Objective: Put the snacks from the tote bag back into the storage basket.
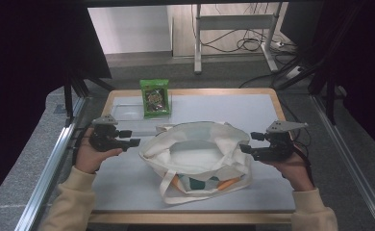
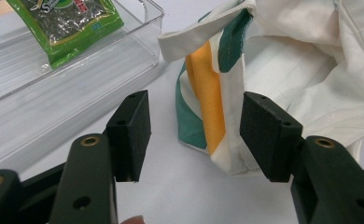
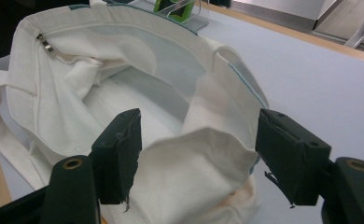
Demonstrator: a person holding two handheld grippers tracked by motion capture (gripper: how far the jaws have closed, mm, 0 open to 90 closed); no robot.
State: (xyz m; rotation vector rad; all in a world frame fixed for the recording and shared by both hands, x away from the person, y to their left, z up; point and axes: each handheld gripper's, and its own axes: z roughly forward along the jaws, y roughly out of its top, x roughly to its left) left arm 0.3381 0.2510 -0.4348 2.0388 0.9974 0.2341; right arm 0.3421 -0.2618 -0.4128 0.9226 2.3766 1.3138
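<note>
- One tote bag (image 1: 197, 154), white canvas with green and orange print on its outer face; lies at centre of the high view on the bench (image 1: 253, 108), mouth gaping upward.
- Handling, as judged: light, soft, limp cloth; will sag and fold when lifted, not fragile, not slippery. Best hold is the stitched rim or a strap, where the cloth is doubled.
- Two straps counted on the bag; one loops toward the lower edge of the high view.
- One left gripper (image 1: 129, 137), at left of the bag; fingers (image 2: 132, 133) spread, the bag's striped corner just beyond them, untouched.
- One right gripper (image 1: 251, 143), at right of the bag; fingers (image 3: 119, 156) spread with the bag's rim between them, not pinched.
- One clear plastic tray (image 1: 125, 111), upper left of the bench.
- One green snack packet (image 1: 155, 97), propped at the tray's right end.
- Two hands, two cream sleeves, entering from the bottom.
</note>
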